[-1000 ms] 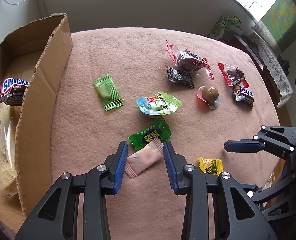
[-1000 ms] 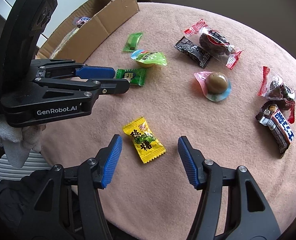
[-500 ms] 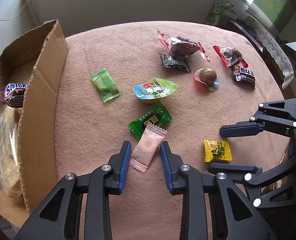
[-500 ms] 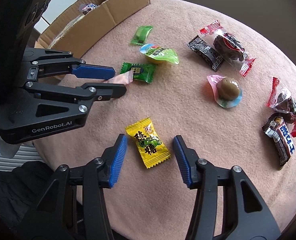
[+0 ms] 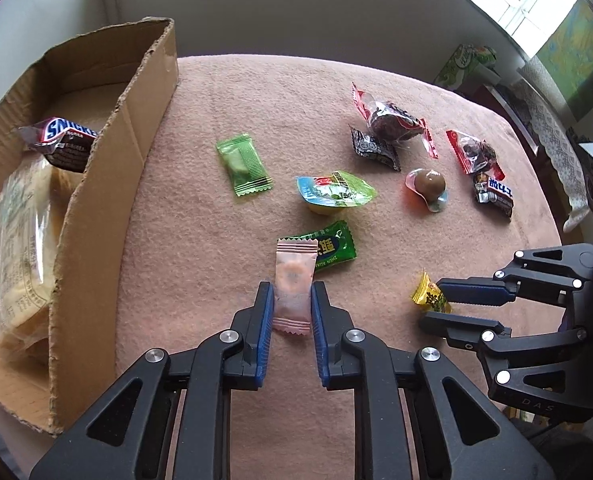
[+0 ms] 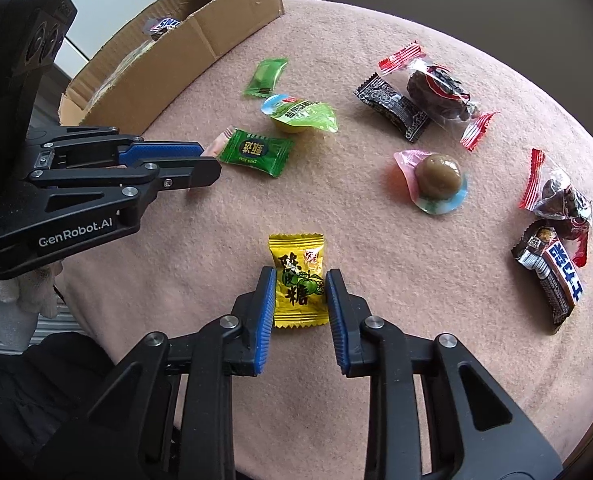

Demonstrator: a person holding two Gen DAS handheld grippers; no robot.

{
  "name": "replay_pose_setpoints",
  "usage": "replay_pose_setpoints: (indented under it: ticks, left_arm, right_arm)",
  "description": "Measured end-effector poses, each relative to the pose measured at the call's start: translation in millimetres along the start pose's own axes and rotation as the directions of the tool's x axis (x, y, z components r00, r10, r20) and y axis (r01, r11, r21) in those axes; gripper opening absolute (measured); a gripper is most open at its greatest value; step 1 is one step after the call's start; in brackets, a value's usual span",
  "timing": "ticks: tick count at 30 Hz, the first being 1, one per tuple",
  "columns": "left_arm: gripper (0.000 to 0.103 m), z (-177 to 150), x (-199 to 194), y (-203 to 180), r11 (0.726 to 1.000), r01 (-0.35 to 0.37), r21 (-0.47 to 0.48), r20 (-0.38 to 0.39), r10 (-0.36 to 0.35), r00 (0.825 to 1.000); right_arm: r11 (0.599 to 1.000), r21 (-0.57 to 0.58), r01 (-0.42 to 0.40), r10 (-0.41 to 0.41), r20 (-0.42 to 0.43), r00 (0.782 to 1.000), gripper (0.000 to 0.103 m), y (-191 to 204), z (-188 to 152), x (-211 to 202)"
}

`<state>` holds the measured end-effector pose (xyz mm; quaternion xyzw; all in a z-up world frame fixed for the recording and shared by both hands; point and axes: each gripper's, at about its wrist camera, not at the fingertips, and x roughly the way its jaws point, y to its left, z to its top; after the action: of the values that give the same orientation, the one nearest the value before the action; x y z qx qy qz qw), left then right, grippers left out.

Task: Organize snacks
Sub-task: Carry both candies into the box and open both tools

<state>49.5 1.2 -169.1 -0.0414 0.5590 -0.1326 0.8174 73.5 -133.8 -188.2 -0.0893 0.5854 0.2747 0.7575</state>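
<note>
Left gripper (image 5: 292,304) clamped on pink candy (image 5: 293,288), near table (image 5: 200,240) front edge, for transfer to cardboard box (image 5: 108,184) at left edge. Right gripper (image 6: 301,294) closing, pads touching yellow candy (image 6: 298,276).

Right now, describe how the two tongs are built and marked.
Both tongs share one build: black plastic linkage arms with triangular cutouts and silver rivets, ending in ribbed blue pads. The left tongs carry white "GenRobot.AI" lettering on the body, seen from the right wrist. The right tongs look the same. A white glove shows beneath the left tool.
</note>
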Motion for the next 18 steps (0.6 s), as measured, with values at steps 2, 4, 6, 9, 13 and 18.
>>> replay_pose_setpoints:
  ticks: [2,4,6,9,13,18]
  left_arm:
    - [0.017,-1,-4,2,0.999,0.024,-0.027,0.006,-0.024,1.000]
    - [0.017,-2,-5,1,1.000,0.020,-0.023,0.010,-0.019,1.000]
    - [0.017,-3,-5,2,0.999,0.012,-0.030,0.009,-0.012,1.000]
    - [0.017,-2,-12,3,0.998,0.016,-0.059,0.025,-0.015,1.000]
    - [0.017,1,-30,5,0.997,0.025,-0.076,0.060,-0.020,0.998]
    - [0.016,8,-51,9,0.994,0.019,-0.106,0.118,-0.007,0.993]
  right_arm:
    - [1.000,0.009,-0.001,0.001,0.007,1.000,0.026,-2,-2,-1]
    - [1.000,0.017,0.000,0.000,0.012,1.000,0.026,-3,-2,-3]
    - [1.000,0.024,0.003,-0.004,0.020,1.000,0.026,-6,-4,-7]
    - [0.999,0.041,-0.013,0.011,0.050,0.999,0.026,-11,-15,-24]
    - [0.999,0.044,-0.018,0.014,0.091,0.996,0.026,-10,-9,-42]
    - [0.999,0.024,-0.025,0.021,0.143,0.990,0.026,-3,9,-60]
